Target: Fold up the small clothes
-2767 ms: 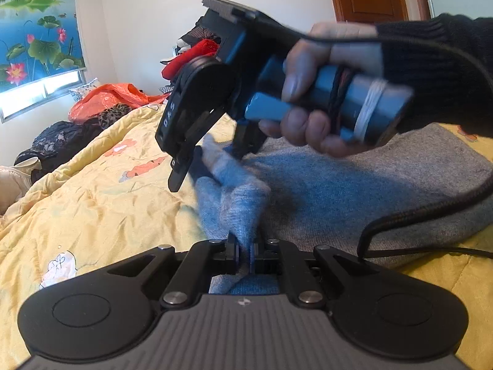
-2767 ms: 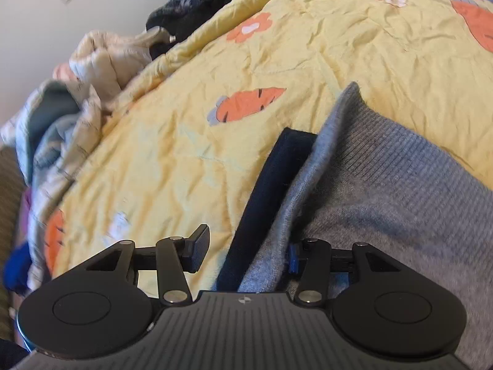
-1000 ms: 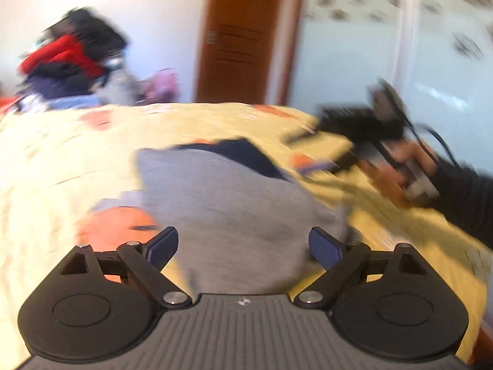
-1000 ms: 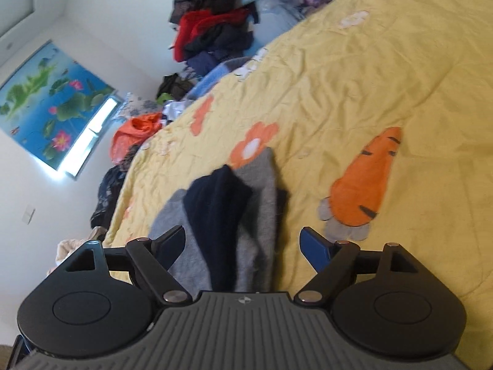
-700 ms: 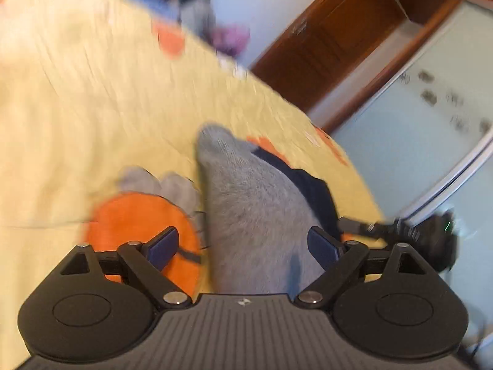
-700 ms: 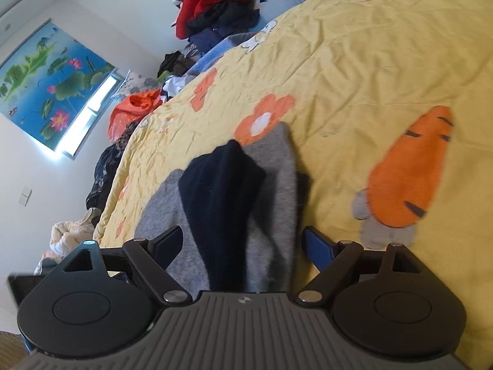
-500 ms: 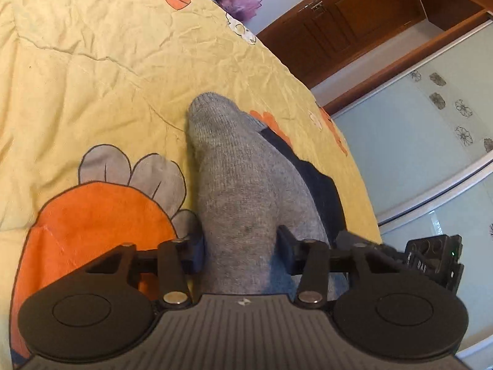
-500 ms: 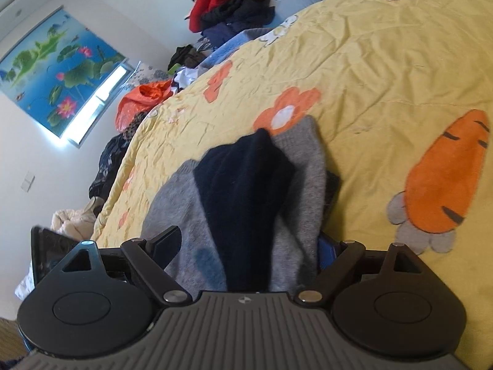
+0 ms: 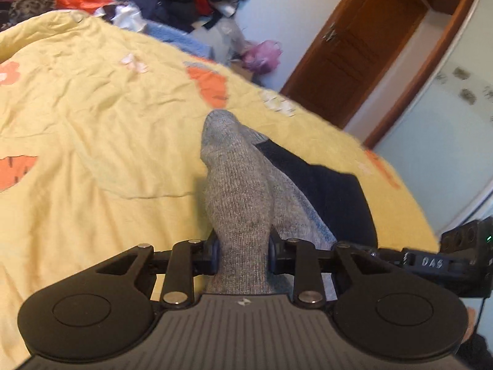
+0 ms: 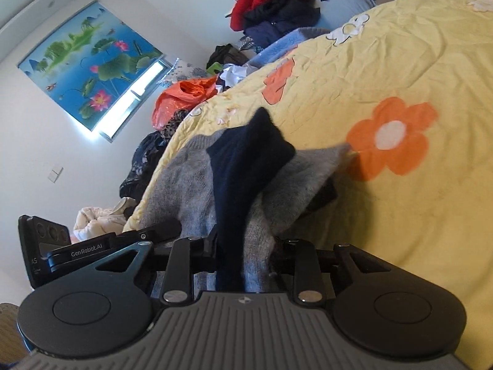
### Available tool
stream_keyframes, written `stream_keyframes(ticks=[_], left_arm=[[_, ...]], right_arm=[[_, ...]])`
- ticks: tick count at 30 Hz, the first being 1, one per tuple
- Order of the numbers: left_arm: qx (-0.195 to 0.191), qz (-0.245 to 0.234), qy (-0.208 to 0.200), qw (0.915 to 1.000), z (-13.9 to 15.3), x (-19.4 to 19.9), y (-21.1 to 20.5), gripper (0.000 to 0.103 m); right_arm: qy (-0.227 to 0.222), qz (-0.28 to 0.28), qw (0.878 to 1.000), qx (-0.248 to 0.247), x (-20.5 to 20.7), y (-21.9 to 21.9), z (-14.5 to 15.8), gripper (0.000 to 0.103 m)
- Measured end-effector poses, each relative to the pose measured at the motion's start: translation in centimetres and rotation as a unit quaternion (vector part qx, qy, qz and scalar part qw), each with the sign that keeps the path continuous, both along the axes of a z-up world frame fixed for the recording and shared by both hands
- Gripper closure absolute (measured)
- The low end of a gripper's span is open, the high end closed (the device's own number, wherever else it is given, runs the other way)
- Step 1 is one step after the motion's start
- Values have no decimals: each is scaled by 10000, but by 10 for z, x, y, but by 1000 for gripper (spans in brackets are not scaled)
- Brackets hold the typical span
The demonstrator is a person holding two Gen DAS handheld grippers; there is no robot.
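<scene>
A grey knit garment with a dark navy panel lies partly folded on the yellow bedspread. My left gripper is shut on a bunched grey edge of it. My right gripper is shut on the same garment, pinching the navy part together with grey fabric. Each gripper shows at the edge of the other's view: the right gripper's body is at the right of the left wrist view, the left gripper's body at the left of the right wrist view.
A pile of red, black and blue clothes and an orange bag lie beyond the bed's far side. A wooden door stands at the back. A lotus picture hangs over the window.
Both grippers were open over the garment a second ago; both have closed on it. The views have tilted, and the fabric now rises into the jaws.
</scene>
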State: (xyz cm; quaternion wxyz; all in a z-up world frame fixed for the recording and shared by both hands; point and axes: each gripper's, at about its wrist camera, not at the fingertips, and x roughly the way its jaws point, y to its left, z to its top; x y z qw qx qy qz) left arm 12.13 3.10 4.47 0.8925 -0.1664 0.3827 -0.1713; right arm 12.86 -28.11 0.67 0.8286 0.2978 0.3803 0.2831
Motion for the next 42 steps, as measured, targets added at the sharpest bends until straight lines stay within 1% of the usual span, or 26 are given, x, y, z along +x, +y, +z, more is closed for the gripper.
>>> stream_keyframes(ticks=[1, 2, 3, 4, 5, 6, 7, 9, 11, 12, 13, 14, 15, 17, 18, 20, 22, 24, 27, 29, 31, 32, 36, 37, 39, 42], left_arm=[[39, 56, 136, 9999, -10, 4, 4, 68], [-64, 117, 229, 9997, -17, 1, 12, 64], [-244, 215, 246, 9992, -21, -4, 19, 56], [-401, 303, 235, 9985, -22, -13, 28, 48], [-491, 340, 149, 9981, -21, -23, 33, 46], [-507, 372, -27, 9980, -17, -36, 38, 44], [-398, 409, -193, 9982, -15, -48, 41, 43], [20, 387, -533, 9978, -10, -72, 40, 43], [699, 331, -998, 9920, -5, -102, 32, 43], [1174, 242, -1298, 9843, -3, -117, 23, 43], [1668, 116, -1610, 9727, -3, -134, 13, 43], [2138, -62, -1947, 9573, -5, -152, 2, 43], [2479, -278, -2200, 9431, -7, -168, -7, 43], [2880, -792, -2445, 9225, -13, -189, -21, 43], [2993, -986, -2451, 9168, -16, -194, -27, 42], [3235, -1085, -2419, 9083, -26, -193, -36, 42], [3364, -1015, -2310, 9073, -31, -188, -41, 43], [3316, -996, -2213, 9117, -32, -181, -42, 43], [3048, -1229, -2184, 9189, -27, -183, -41, 45], [3061, -1357, -2194, 9164, -30, -188, -42, 43], [3212, -1325, -2129, 9132, -36, -187, -44, 42], [3238, -1319, -2047, 9142, -39, -184, -44, 42], [3020, -1354, -1952, 9232, -37, -181, -42, 48], [2968, -1402, -1957, 9241, -35, -182, -41, 48], [2876, -1523, -1990, 9244, -32, -184, -41, 48], [2980, -1537, -1953, 9216, -36, -183, -41, 48]], right_arm=[[106, -35, 9999, -60, 5, 4, -6, 64], [270, -137, 9995, -109, 8, 5, -13, 60], [385, -233, 9990, -65, 5, 3, -16, 50], [399, -260, 9989, 47, -1, -2, -16, 46], [364, -266, 9989, 109, -10, -7, -14, 44], [267, -304, 9991, 110, -21, -14, -8, 38], [147, -378, 9992, 45, -33, -21, -3, 35], [-65, -371, 9993, -43, -60, -32, 9, 35], [-7, -161, 9999, -11, -80, -37, 14, 35], [63, -40, 10000, -13, -89, -36, 15, 35], [102, 80, 9999, -57, -97, -33, 17, 35], [108, 151, 9998, -99, -104, -31, 18, 35], [114, 212, 9996, -141, -110, -28, 19, 35], [66, 340, 9989, -314, -117, -20, 21, 36], [-4, 393, 9981, -479, -119, -15, 22, 37], [-32, 472, 9963, -717, -120, -6, 21, 40], [-25, 489, 9946, -917, -118, 2, 19, 53], [-129, 536, 9915, -1174, -121, 9, 22, 55], [-278, 633, 9888, -1322, -128, 14, 28, 55], [-254, 685, 9882, -1346, -129, 14, 27, 55], [-189, 699, 9884, -1335, -127, 14, 22, 55], [-134, 696, 9887, -1319, -124, 14, 18, 55], [30, 655, 9921, -1073, -118, 11, 9, 56], [40, 634, 9926, -1038, -118, 10, 10, 60], [0, 664, 9923, -1042, -119, 8, 13, 65], [29, 698, 9913, -1115, -120, 8, 11, 67]])
